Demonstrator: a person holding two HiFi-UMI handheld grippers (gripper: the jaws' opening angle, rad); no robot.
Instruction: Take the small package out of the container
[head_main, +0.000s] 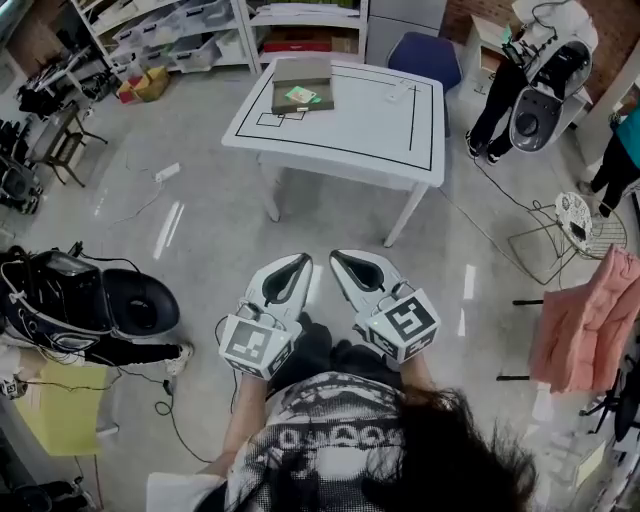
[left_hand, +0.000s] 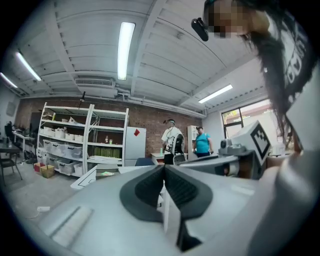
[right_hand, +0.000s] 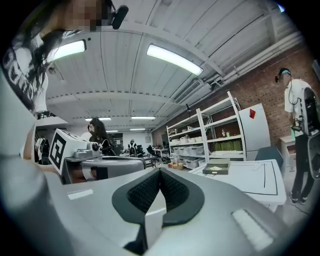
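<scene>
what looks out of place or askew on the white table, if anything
Nothing stands out. The container sits flat near the table's far left corner with the small package lying inside. The left gripper and right gripper are both shut, empty, short of the table.

My left gripper (head_main: 299, 264) and right gripper (head_main: 342, 260) sit side by side, well apart from the white table (head_main: 370, 120). The container (head_main: 303, 76) on its left end holds the small package (head_main: 301, 96).
</scene>
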